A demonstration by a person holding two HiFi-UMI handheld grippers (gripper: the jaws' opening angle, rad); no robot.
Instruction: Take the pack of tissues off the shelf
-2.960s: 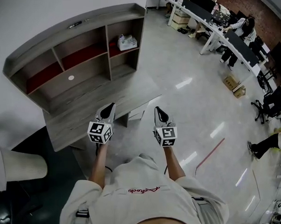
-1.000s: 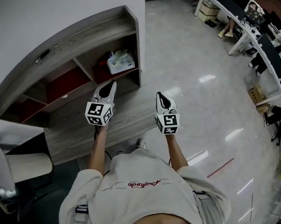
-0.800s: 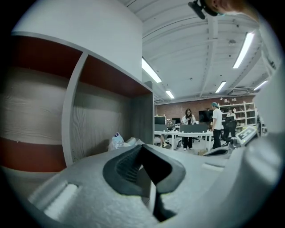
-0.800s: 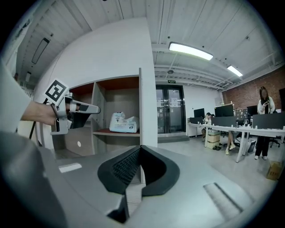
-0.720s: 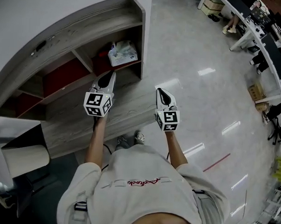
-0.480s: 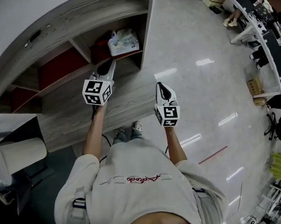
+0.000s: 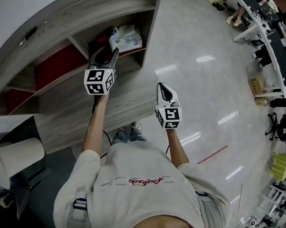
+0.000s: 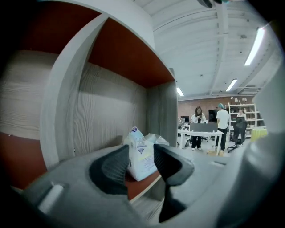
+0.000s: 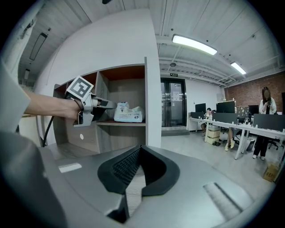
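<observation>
A: Right, head view first. Where was the pack?
B: The white plastic pack of tissues (image 7: pixel 125 38) lay in the right-end upper compartment of the grey wood-grain shelf unit (image 7: pixel 67 14). The left gripper (image 7: pixel 107 53) pointed at it, tips just beside it. The right gripper (image 7: pixel 163 88) was held well apart, over the desk edge.
A: Left gripper view?
B: The jaws had just been opening and stood moderately apart. The pack (image 8: pixel 140 142) showed through the gap, on a red board (image 8: pixel 139 188). The pads were not pressing on it.
A: Right gripper view?
B: The right gripper (image 9: pixel 138 153) had its jaws closed together, with nothing between them. Beyond it, the left gripper (image 9: pixel 107 104) reached the near end of the pack (image 9: pixel 129 113). Contact could not be judged.
</observation>
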